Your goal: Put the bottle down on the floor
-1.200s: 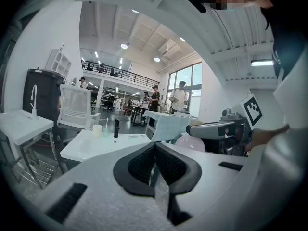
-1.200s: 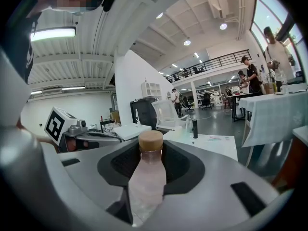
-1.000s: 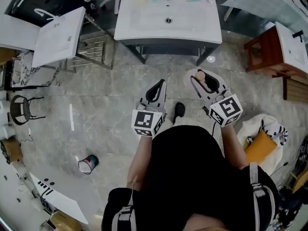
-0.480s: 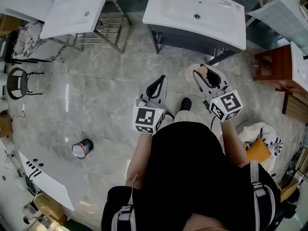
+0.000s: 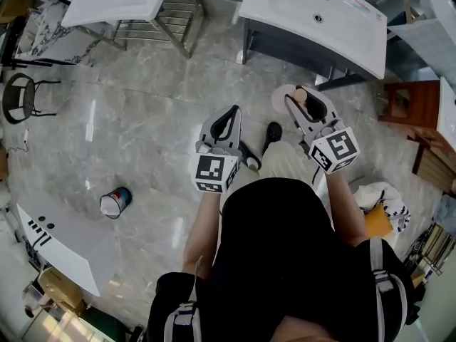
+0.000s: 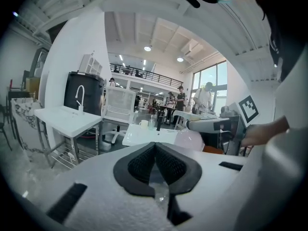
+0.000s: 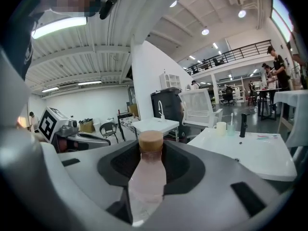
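Head view: right gripper (image 5: 308, 100) carries the bottle (image 5: 288, 97) well above the marble floor (image 5: 142, 141), with the left gripper (image 5: 231, 116) beside it. A small can (image 5: 114, 203) lies tipped on the floor, contents unclear. Left gripper view: jaws together, nothing gripped. Right gripper view: jaws clamped on the bottle's neck and shoulder below the tan cap (image 7: 150, 141). The pale pink body looks like light, smooth, slightly squashy plastic, probably slippery, so the shoulder seems the sound place to hold.
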Available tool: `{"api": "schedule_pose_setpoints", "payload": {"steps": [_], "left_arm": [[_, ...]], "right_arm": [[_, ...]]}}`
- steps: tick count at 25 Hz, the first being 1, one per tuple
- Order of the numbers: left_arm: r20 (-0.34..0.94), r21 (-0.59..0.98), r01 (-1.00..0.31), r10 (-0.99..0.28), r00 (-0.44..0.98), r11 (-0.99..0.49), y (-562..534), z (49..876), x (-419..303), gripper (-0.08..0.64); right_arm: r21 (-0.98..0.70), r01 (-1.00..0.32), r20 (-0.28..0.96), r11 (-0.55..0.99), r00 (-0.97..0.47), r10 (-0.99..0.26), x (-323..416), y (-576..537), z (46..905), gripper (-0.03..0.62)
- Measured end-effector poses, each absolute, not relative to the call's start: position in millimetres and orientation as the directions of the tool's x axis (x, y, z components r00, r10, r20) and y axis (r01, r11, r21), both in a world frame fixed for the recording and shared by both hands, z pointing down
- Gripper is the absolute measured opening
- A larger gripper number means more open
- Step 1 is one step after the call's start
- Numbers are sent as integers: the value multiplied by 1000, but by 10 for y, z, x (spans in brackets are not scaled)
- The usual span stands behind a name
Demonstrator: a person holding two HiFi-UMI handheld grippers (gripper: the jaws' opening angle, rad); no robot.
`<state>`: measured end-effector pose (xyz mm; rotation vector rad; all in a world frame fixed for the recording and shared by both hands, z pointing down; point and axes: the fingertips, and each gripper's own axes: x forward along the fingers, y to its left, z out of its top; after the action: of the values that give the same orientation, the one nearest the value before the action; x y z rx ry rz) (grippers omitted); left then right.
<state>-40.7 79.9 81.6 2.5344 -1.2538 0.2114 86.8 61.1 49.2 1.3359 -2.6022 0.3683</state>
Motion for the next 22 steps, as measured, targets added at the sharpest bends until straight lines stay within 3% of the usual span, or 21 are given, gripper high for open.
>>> {"api": "schedule_pose_setpoints", "payload": {"steps": [15,22], "left_arm": [[282,244,-859,-815,507,-450,-87,1342,-543,18],[344,247,-892,-826,445,-378,-640,2114,-605,18]], "right_arm": [[-45,-648,305,761,-734,-607,461,-442,1099,140],[-69,-577,328,814,-784,-527,424,-1103,1885,140]]}}
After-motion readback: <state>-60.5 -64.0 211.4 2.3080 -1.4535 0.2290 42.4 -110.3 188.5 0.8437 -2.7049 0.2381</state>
